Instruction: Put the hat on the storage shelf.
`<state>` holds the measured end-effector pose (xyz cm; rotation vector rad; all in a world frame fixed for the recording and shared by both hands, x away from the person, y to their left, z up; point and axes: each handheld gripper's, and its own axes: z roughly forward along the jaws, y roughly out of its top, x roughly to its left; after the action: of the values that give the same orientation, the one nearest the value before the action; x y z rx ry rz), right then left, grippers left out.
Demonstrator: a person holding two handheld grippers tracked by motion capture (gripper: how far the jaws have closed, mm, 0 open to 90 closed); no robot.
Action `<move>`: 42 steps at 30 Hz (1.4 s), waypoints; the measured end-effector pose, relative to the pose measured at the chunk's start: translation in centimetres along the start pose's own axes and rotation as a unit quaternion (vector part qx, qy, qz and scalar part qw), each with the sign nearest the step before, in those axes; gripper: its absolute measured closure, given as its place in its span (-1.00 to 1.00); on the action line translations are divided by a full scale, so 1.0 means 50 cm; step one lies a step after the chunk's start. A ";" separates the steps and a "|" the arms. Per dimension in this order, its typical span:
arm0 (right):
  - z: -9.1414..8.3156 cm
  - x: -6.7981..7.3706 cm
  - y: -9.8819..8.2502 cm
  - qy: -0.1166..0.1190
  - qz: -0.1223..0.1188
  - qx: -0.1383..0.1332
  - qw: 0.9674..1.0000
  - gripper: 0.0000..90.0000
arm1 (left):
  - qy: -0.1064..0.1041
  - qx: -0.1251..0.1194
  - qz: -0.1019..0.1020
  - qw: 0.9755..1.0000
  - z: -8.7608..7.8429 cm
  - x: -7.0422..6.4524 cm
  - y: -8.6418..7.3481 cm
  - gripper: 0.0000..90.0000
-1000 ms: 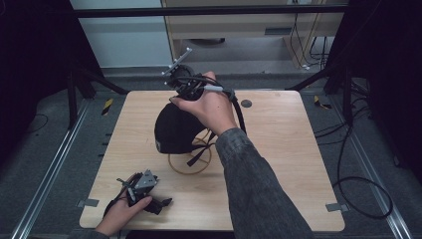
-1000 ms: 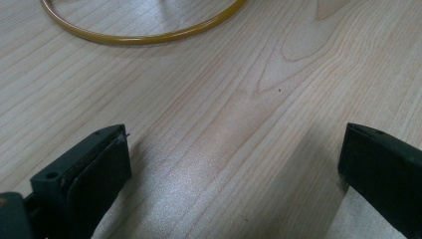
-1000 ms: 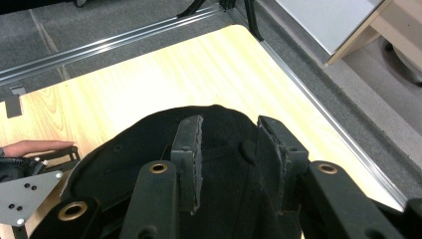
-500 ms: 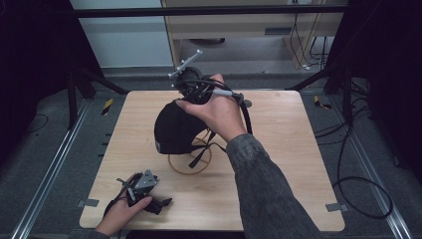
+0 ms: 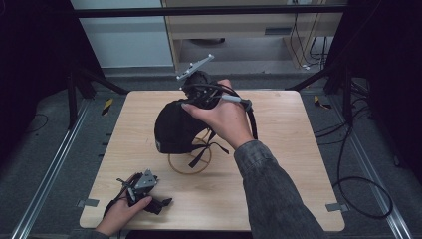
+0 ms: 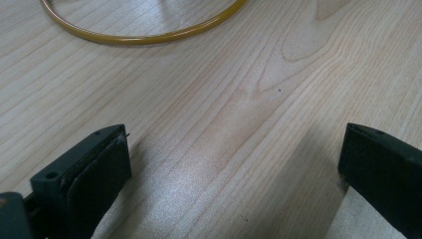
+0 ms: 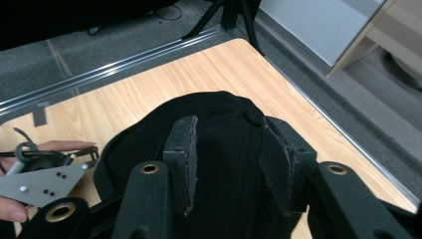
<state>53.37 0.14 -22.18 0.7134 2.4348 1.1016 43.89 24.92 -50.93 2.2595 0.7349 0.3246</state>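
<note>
A black cap [image 5: 174, 129] sits on a yellow ring stand [image 5: 189, 173] in the middle of the wooden table [image 5: 278, 164]. A black strap [image 5: 204, 149] hangs from the cap across the ring. My right gripper [image 5: 194, 99] hovers at the cap's far top, pointing down at the crown. In the right gripper view its jaws [image 7: 226, 122] stand apart over the cap [image 7: 134, 144]. They have just been opening, and no fabric is pinched between the pads. My left gripper [image 5: 159, 203] rests at the table's near left corner, open [image 6: 234, 134] over bare wood, with the ring [image 6: 139, 39] ahead.
Cables [image 5: 358, 189] lie on the floor to the right of the table. Metal rails [image 5: 54, 169] run along the left side. A cabinet [image 5: 239, 30] stands behind the table. The table's right half is bare wood.
My right hand and gripper have shifted a little to the right over the cap's top. The cap and the left hand have stayed put.
</note>
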 end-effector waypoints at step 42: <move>-0.156 -0.070 -0.153 -0.106 0.048 -0.027 0.993 -0.80 | 0.000 0.000 -0.001 1.000 0.000 0.000 0.000 -1.00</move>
<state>49.88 -10.78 -22.78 0.8912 2.2040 1.0644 43.86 24.92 -50.93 2.2599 0.7366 0.3247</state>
